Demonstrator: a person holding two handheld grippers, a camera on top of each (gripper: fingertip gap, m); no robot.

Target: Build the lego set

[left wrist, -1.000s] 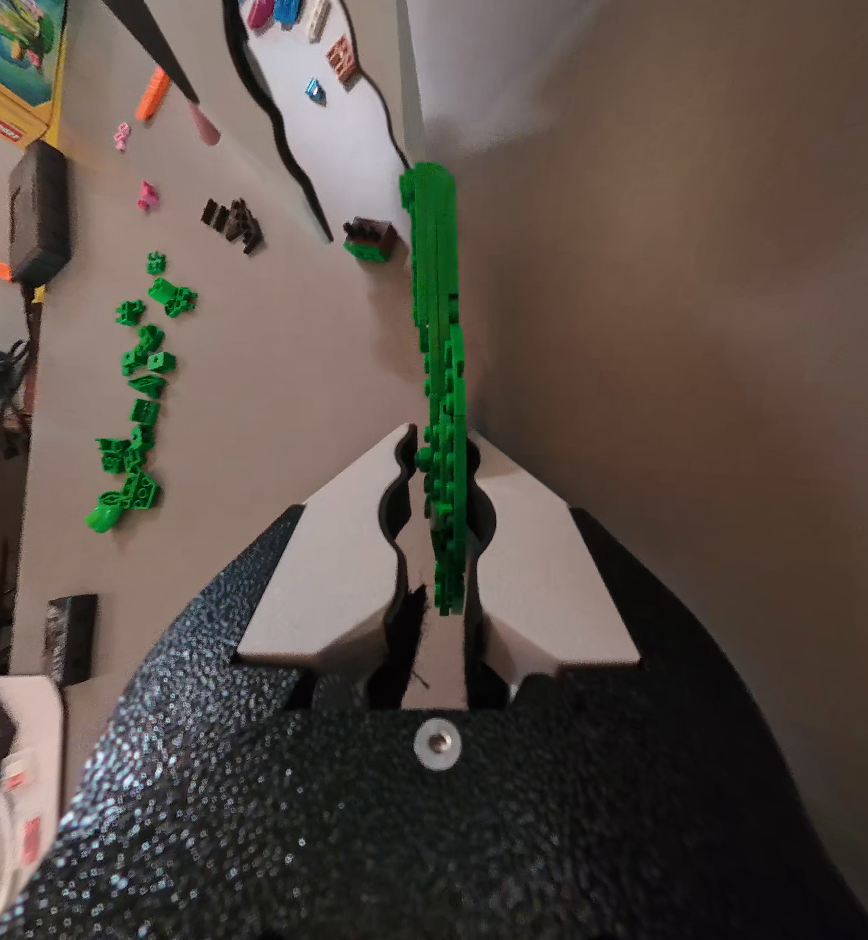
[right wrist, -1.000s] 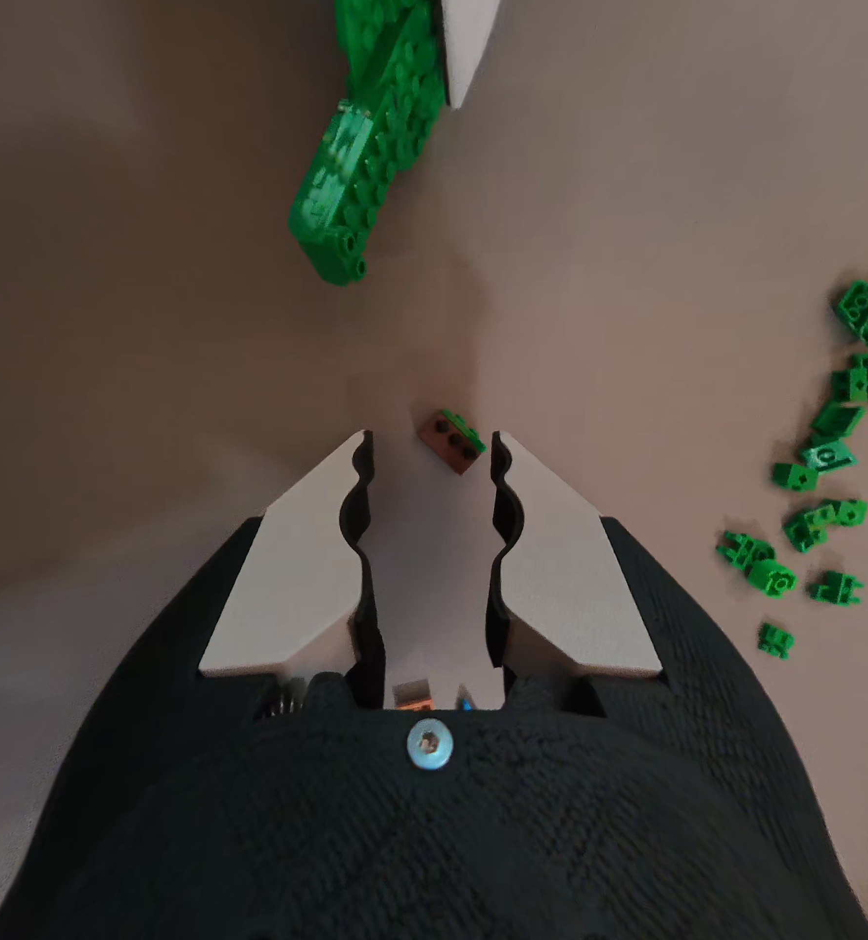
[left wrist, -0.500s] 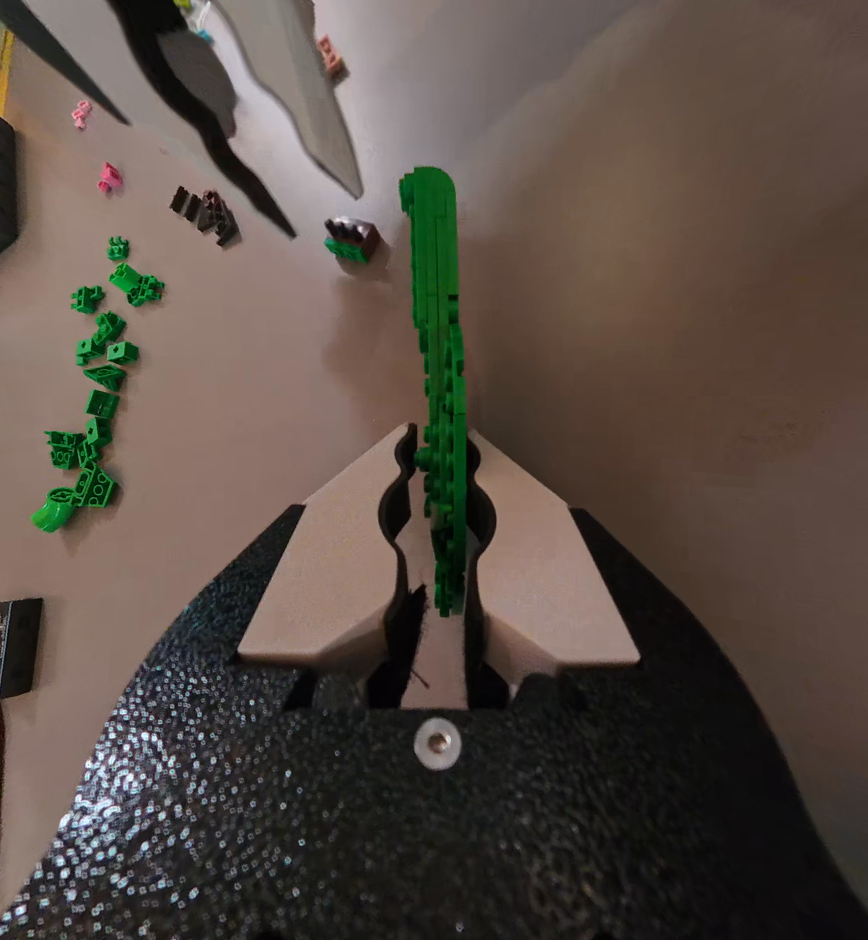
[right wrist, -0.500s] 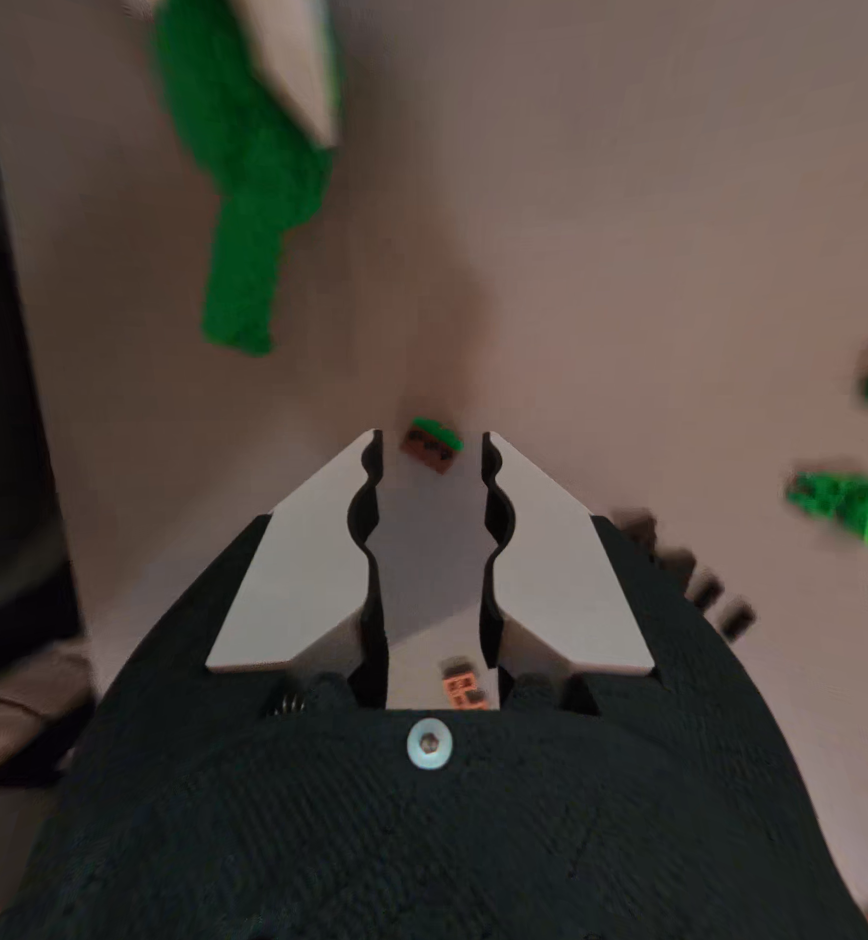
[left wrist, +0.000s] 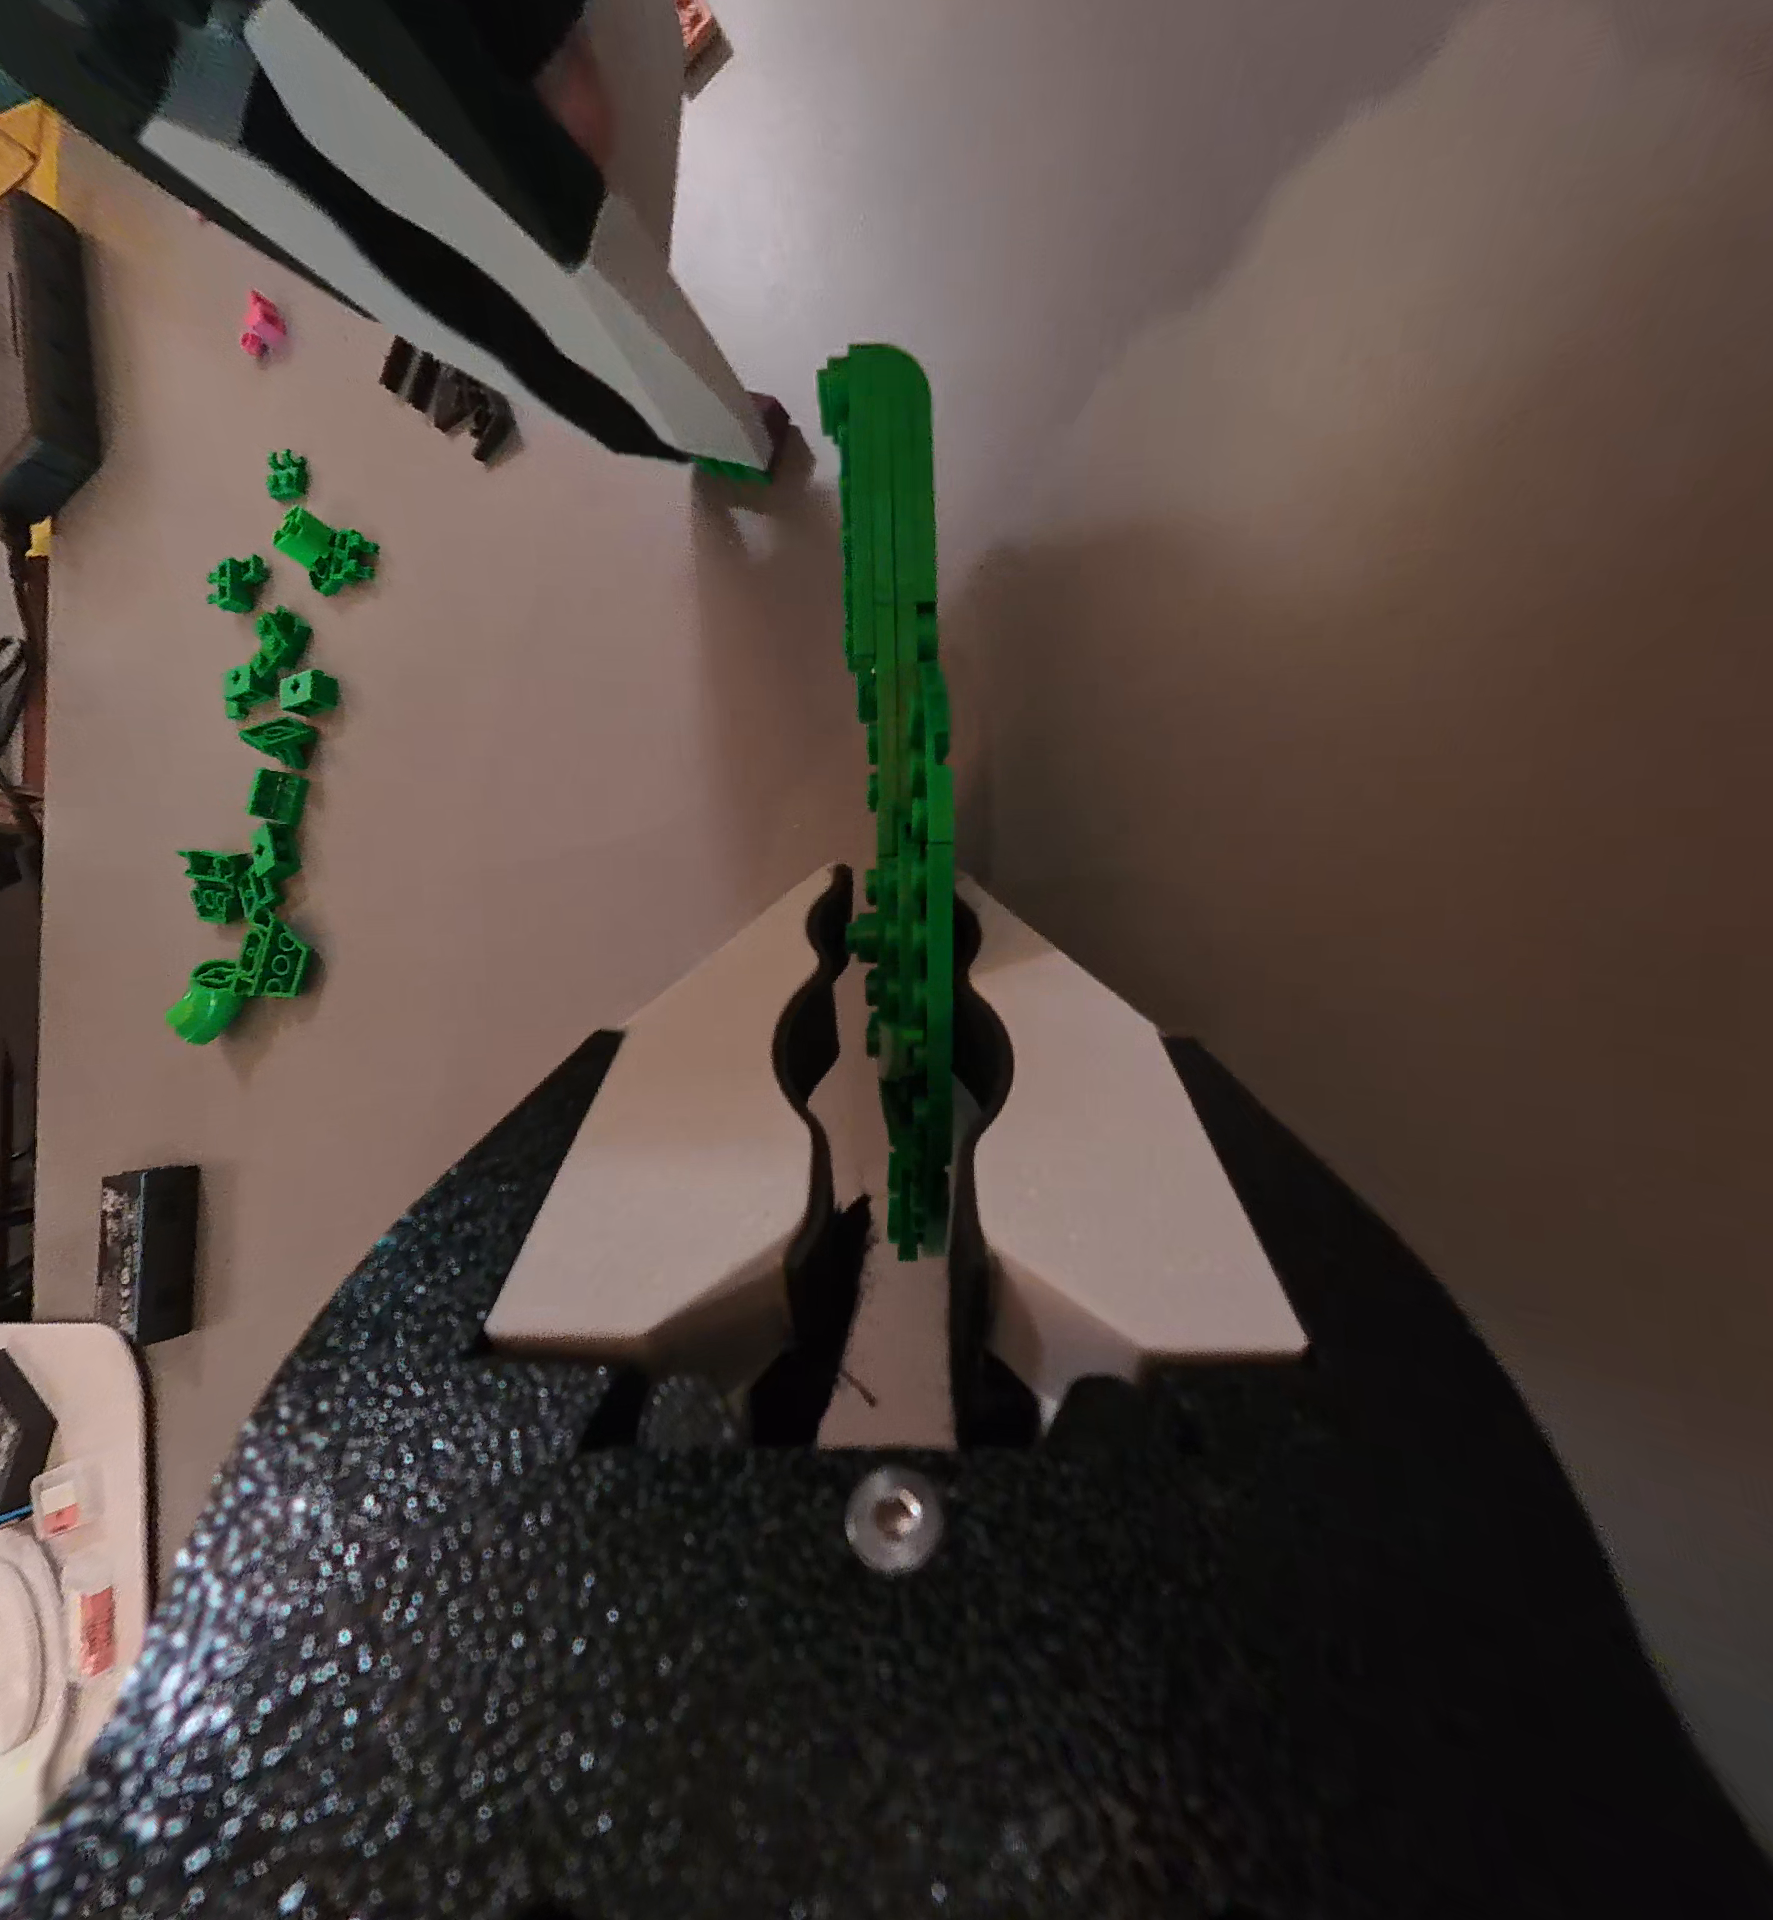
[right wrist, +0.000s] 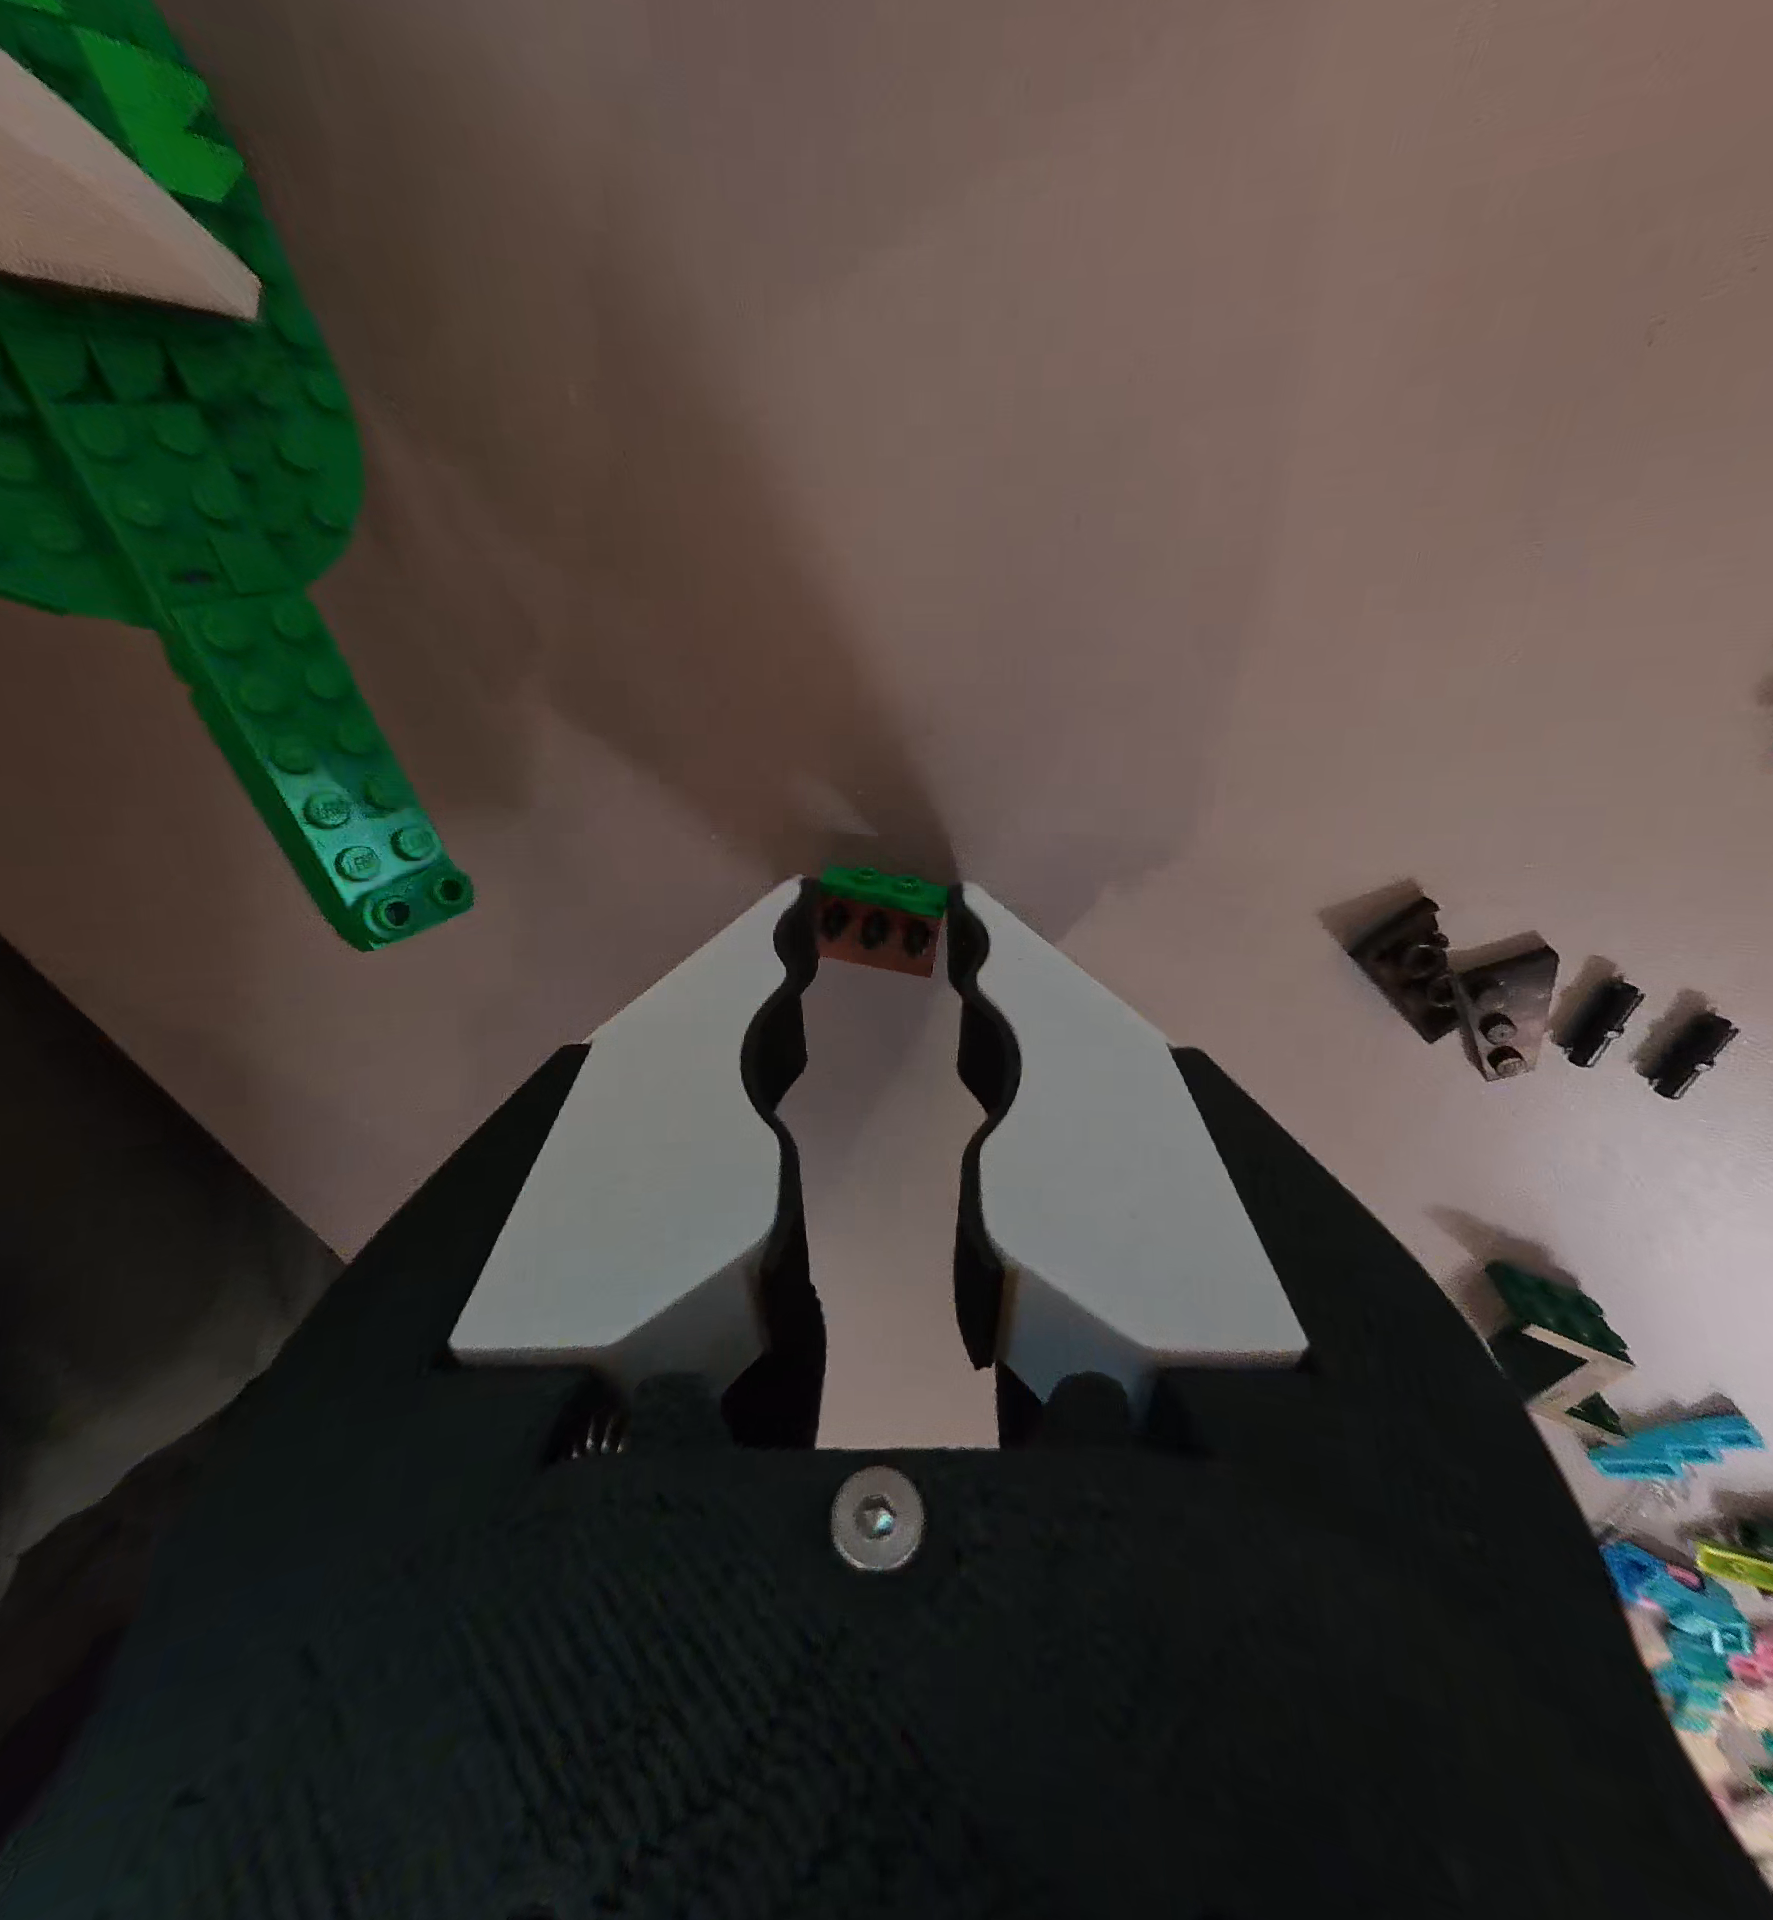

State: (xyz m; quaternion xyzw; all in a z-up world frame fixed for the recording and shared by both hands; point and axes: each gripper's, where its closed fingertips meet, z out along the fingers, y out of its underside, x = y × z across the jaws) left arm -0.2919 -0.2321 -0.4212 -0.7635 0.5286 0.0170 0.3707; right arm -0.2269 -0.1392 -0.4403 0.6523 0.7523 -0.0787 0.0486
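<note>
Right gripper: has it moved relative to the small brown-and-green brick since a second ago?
Yes. The right gripper has advanced to the small brown-and-green brick, which now sits between its fingertips.

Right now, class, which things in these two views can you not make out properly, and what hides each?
- Small brown-and-green brick, left wrist view: mostly covered by the right gripper's fingers.
- Whether those fingers actually touch the brick, right wrist view: unclear.
- Green plate assembly, right wrist view: cut off by the left edge.
- Mixed pieces, right wrist view, bottom right: blurred.
</note>
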